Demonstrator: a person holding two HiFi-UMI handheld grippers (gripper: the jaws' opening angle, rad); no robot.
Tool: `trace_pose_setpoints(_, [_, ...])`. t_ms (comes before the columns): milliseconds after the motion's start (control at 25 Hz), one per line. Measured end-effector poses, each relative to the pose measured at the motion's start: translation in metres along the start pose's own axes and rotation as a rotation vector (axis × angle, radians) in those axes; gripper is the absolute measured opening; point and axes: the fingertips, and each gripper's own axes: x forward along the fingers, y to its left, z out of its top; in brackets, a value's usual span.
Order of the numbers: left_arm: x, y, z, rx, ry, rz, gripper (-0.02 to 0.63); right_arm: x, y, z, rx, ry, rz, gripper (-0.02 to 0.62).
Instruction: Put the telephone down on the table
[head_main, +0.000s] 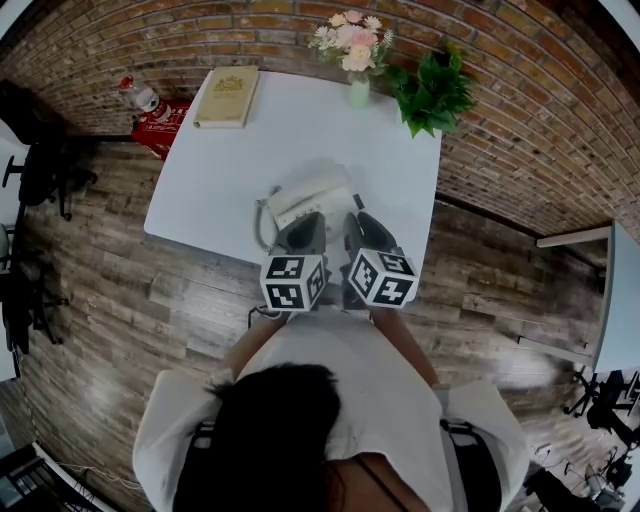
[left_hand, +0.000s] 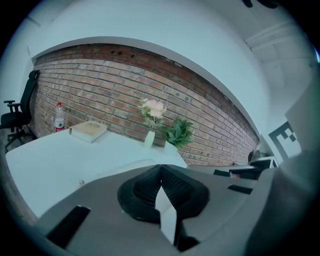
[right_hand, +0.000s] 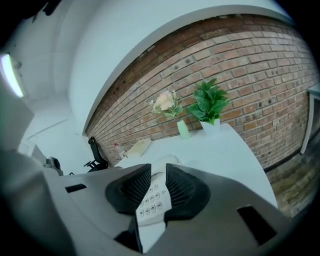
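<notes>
- Brick walling (head_main: 120, 40) is seen behind a white table (head_main: 220, 180). Its far edge is taken up by a book (head_main: 227, 97), a vase of flowers (head_main: 352, 50) and a potted plant (head_main: 432, 92). The near half is left bare, so room for a set-down is judged ample.
- The telephone (head_main: 305, 195) is found at the table's near edge, close in front of the person, with both grippers brought onto its near side.
- The right gripper (right_hand: 155, 186) is closed narrowly on the telephone, and a strip of keypad is seen pinched between its ribbed pads. A hold at the body's edge is probably chosen so that the set can be kept level.
- The left gripper (left_hand: 161, 176) is drawn almost together, its tips meeting over a thin white wedge. This is judged to be another edge of the telephone, gripped so that the weight is shared and tilting is prevented.
- A cord (head_main: 262, 222) is seen looping at the telephone's left side, and it is judged a possible snag.
- Whether the telephone rests on the table or is held just clear of it cannot be told.
</notes>
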Motion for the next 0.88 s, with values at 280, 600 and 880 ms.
trace_pose_setpoints(280, [-0.004,-0.012,0.007,0.018,-0.023,-0.035,0.025,-0.009,0.006,0.009,-0.066,-0.039,-0.027,0.057])
trace_pose_setpoints(600, [-0.009,-0.021,0.006,0.029,-0.031,-0.052,0.025,-0.019,0.007,0.01,-0.086,-0.062,-0.052,0.029])
trace_pose_setpoints(880, [-0.016,-0.03,0.005,0.046,-0.046,-0.052,0.025,-0.03,0.012,0.012,-0.151,-0.076,-0.055,0.025])
